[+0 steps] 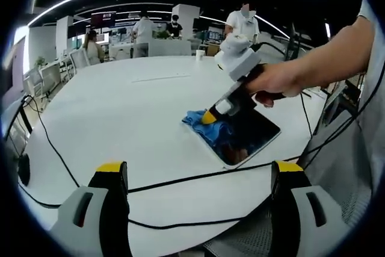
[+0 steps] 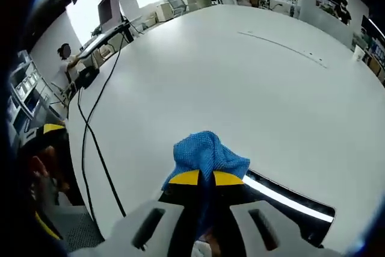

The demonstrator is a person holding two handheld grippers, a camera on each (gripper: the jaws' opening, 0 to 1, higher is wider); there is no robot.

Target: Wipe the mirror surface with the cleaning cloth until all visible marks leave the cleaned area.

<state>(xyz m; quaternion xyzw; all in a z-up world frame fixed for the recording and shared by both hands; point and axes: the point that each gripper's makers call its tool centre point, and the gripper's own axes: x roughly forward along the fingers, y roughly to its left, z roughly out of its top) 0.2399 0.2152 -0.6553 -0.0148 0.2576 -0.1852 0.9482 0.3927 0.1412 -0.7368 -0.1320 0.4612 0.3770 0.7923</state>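
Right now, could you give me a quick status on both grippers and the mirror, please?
Right gripper shut on blue cloth, pressing it at the mirror edge. Left gripper open, held back over the table. Black cable lies near the mirror.

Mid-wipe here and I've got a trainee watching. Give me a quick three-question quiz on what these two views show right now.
1. True or false: the right claw is shut on the cloth.
2. Multiple choice: the mirror lies on A) a chair, B) the white table, C) the floor.
3. Fill in: the left claw is ____, holding nothing, and hangs over the table's near edge, where a black cable runs.

Key:
1. True; the blue cloth is pinched between its yellow tips, at the mirror's edge.
2. B
3. open
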